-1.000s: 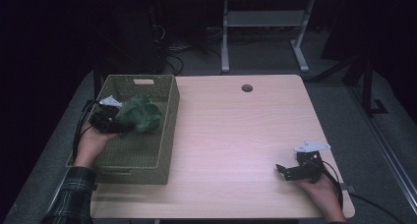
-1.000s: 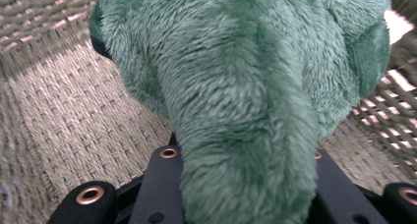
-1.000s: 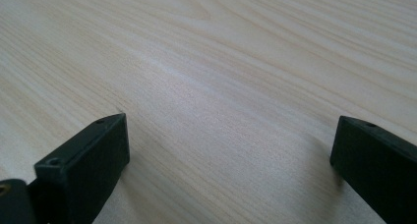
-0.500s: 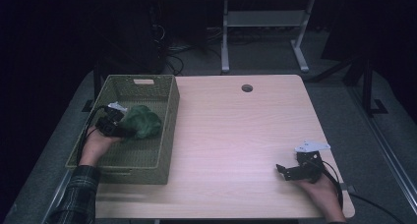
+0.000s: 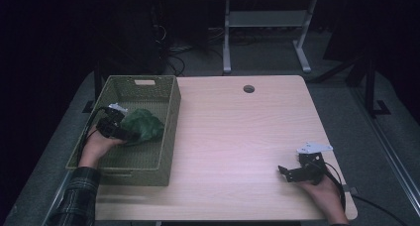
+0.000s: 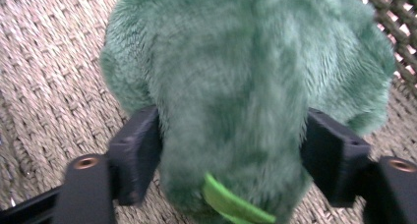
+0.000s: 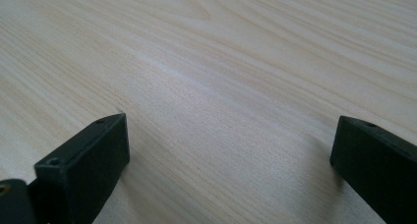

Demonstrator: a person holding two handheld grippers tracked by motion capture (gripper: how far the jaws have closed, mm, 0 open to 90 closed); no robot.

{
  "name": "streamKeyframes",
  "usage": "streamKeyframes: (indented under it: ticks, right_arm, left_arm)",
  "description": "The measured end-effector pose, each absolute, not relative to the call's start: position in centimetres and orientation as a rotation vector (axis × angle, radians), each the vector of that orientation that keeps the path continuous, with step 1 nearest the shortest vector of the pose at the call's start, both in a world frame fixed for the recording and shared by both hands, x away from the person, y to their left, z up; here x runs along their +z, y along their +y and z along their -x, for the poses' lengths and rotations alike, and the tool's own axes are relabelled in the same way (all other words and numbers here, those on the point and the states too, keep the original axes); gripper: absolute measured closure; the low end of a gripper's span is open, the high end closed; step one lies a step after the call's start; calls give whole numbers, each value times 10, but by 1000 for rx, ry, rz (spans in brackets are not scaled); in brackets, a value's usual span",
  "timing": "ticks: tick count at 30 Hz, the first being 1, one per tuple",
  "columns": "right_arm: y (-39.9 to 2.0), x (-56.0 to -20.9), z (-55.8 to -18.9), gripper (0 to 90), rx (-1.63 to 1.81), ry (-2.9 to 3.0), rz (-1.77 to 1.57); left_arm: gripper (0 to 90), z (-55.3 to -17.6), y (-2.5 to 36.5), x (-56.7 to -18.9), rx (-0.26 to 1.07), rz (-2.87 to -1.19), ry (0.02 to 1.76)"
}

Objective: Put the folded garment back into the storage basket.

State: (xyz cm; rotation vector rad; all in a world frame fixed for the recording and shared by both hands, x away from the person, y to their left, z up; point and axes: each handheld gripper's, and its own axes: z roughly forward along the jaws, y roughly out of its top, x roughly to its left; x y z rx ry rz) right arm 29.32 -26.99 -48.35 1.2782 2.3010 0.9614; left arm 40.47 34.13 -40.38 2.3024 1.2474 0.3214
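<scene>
Item: green plush toy (image 5: 142,125), lying on floor of woven basket (image 5: 168,137), nr basket's right wall; basket at desk (image 5: 237,137) left edge. Bright-green tag (image 6: 236,207) at toy's near end.
L gripper (image 6: 231,155): jaws just been opening, now wide; toy btwn them, pads at its fur, no squeeze seen.
R gripper (image 5: 285,171): desk's near-right corner, jaws wide apart, holding nothing.

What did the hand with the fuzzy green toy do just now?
The left gripper carried the green plush toy lower into the woven basket. Its jaws have just been opening, the toy between them on the basket floor. The right gripper stayed open on the table.
</scene>
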Motion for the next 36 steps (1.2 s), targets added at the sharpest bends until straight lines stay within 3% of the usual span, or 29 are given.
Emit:
streamKeyframes:
  ticks: [4, 16, 36]
  right_arm:
    - [-270, -484, -294, 11, 961, 2300, -1270]
    - [-270, -484, -293, 11, 961, 2301, -1278]
    - [-270, -484, -294, 11, 962, 2300, -1272]
  left_arm:
    - [178, -404, 344, -396, 338, -2284, 1248]
    - [143, -391, 331, -360, 406, -2186, 1165]
    - [132, -367, 250, -322, 424, -2066, 1025]
